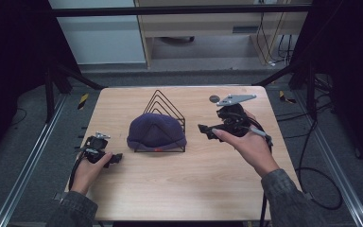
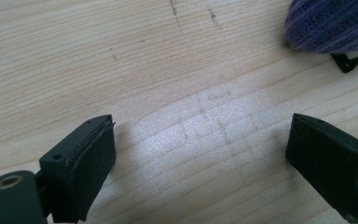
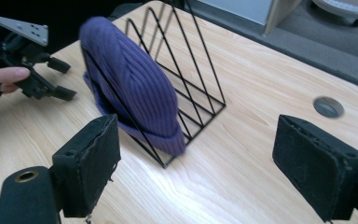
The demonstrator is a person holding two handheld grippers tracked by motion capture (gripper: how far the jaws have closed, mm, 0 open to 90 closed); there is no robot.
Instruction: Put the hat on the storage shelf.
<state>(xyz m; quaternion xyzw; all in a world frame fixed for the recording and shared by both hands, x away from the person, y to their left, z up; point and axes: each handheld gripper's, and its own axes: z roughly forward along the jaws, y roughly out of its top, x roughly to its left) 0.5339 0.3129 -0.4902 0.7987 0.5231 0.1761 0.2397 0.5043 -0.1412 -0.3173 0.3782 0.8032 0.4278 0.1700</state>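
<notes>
Purple beanie (image 1: pixel 156 131) draped on wire rack (image 1: pixel 166 106), table (image 1: pixel 189 184) centre. Both hand-held grippers apart, empty. Step: likely approach; next, grasp beanie.

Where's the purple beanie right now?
In the high view the purple beanie sits mid-table, draped on the front of the black wire rack, between the left gripper and the right gripper.

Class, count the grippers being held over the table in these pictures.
2. The left gripper sits low near the table's left edge; the right gripper is held right of the purple hat on its wire rack.
</notes>
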